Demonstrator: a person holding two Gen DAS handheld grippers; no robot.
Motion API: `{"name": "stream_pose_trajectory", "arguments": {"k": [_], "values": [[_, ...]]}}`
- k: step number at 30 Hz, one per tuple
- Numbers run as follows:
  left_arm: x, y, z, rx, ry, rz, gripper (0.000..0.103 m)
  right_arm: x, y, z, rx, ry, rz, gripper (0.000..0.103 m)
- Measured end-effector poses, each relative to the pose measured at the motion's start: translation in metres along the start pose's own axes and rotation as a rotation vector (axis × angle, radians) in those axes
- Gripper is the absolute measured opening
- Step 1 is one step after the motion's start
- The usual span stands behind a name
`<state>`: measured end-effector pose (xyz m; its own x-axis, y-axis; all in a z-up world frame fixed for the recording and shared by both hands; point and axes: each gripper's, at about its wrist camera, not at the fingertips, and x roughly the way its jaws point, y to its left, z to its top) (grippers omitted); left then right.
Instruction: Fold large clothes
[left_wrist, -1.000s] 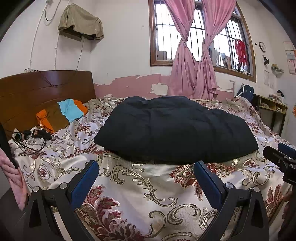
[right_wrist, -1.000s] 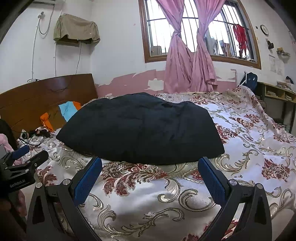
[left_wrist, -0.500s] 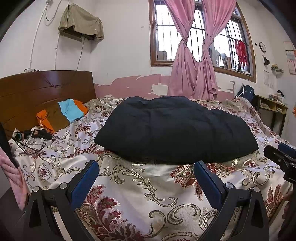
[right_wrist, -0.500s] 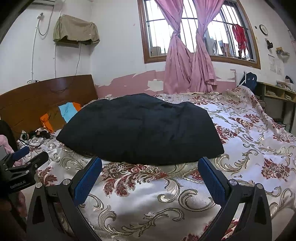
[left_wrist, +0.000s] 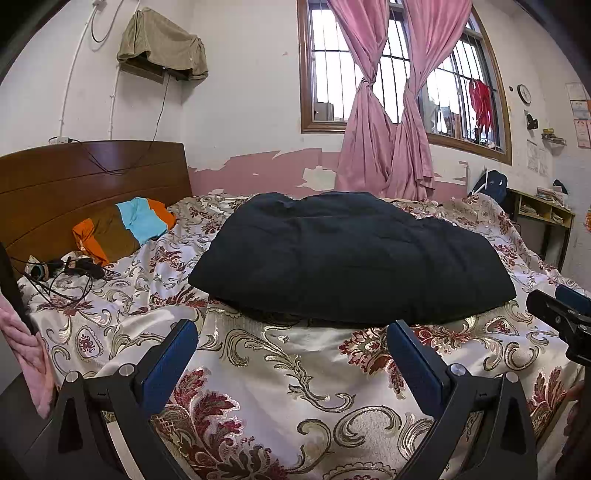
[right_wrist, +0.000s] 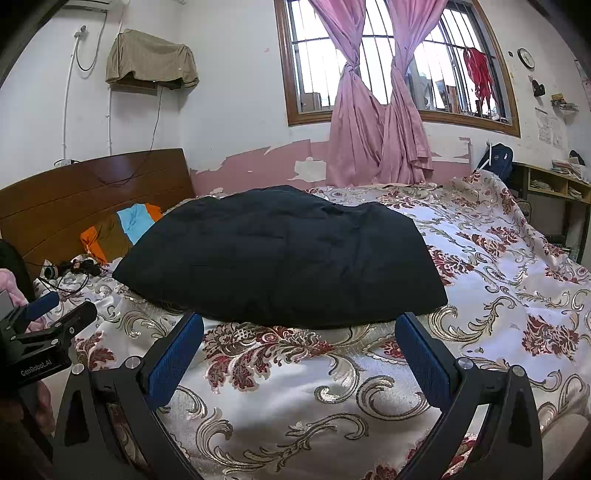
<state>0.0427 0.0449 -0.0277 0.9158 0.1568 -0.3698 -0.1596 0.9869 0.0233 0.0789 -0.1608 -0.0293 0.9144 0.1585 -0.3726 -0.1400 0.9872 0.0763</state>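
Note:
A large black garment (left_wrist: 351, 254) (right_wrist: 280, 258) lies folded into a flat, puffy block in the middle of the bed, on the floral bedspread (left_wrist: 288, 373) (right_wrist: 509, 280). My left gripper (left_wrist: 291, 350) hovers open over the near edge of the bed, short of the garment, with nothing between its blue pads. My right gripper (right_wrist: 299, 350) is open too, just in front of the garment's near hem and holding nothing. Each gripper shows at the edge of the other's view: the right one (left_wrist: 561, 317) and the left one (right_wrist: 40, 332).
A wooden headboard (left_wrist: 74, 184) stands at the left, with orange, brown and blue clothes (left_wrist: 125, 229) and tangled cables (left_wrist: 62, 269) beside it. Pink curtains (left_wrist: 388, 122) hang at the barred window behind the bed. A shelf unit (left_wrist: 543, 214) stands at the far right.

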Motion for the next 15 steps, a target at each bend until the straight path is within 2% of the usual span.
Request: {"name": "stream_pose_trajectory", "arguments": {"k": [15], "values": [[-0.0007,-0.001,-0.0005,0.0,0.0,0.002,0.103,-0.0003,0.0001,0.0001,0.0,-0.002,0.0,0.102]]}}
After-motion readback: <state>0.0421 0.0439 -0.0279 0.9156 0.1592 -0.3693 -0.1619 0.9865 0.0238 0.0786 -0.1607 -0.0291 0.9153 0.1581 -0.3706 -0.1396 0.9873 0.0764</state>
